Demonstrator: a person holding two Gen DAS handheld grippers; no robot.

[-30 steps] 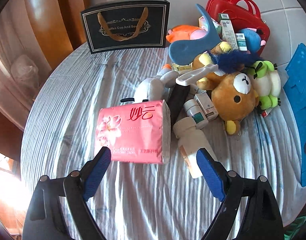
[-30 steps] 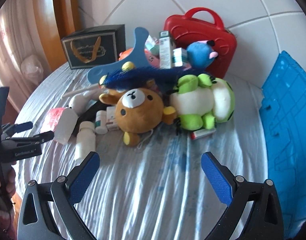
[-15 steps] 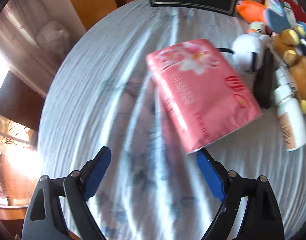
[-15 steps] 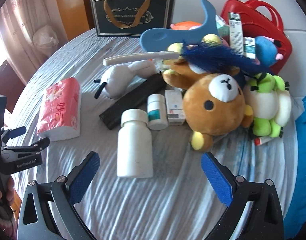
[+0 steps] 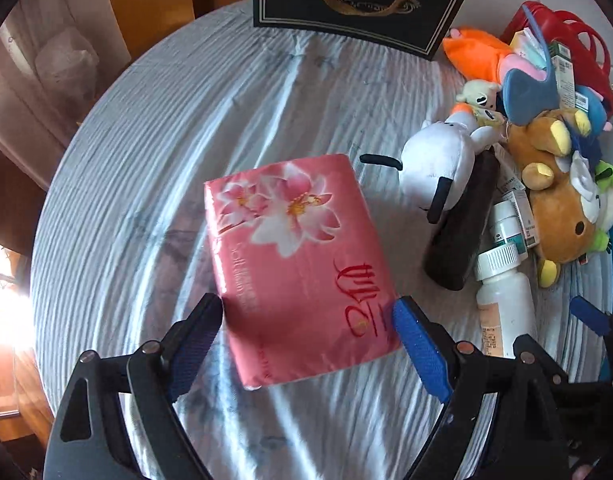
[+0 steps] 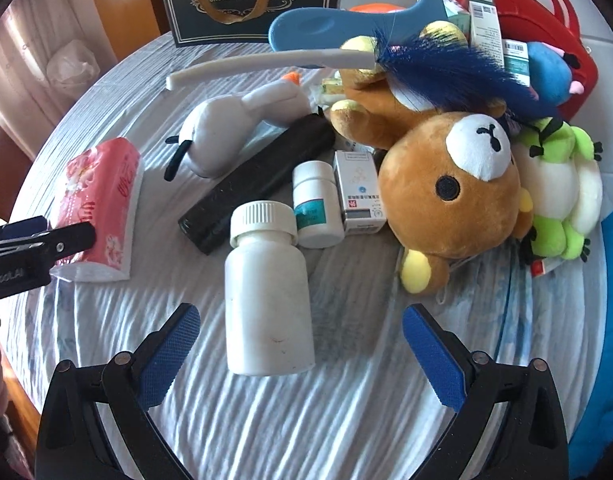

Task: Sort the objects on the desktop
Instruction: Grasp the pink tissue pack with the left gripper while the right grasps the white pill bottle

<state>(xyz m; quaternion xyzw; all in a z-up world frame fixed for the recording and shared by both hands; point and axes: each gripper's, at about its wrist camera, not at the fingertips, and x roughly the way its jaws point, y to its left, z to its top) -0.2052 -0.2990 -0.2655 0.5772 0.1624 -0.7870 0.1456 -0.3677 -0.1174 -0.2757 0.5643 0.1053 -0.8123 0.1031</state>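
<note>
A pink tissue pack (image 5: 298, 248) lies flat on the striped tablecloth (image 5: 166, 140). My left gripper (image 5: 306, 312) points down over its near end, its jaws opening, with the pack between the blue pads and close to both. In the right wrist view the same pack (image 6: 98, 200) lies at the left with the left gripper's fingers (image 6: 66, 236) at it. A white bottle (image 6: 266, 300) lies on its side. My right gripper (image 6: 300, 316) stands open above its bottom end, pads clear of it on both sides.
A black tube (image 6: 258, 180), a small bottle (image 6: 316, 208) and a small box (image 6: 358, 196) lie beside a brown bear (image 6: 446, 188), a green plush (image 6: 562, 184) and a white plush (image 6: 222, 136). A black gift bag (image 5: 358, 0) and a red case (image 6: 546, 20) stand behind.
The left gripper has come down over the tissue pack, which now lies between its jaws. The right gripper has swung left and down from the plush toys to over the white bottle.
</note>
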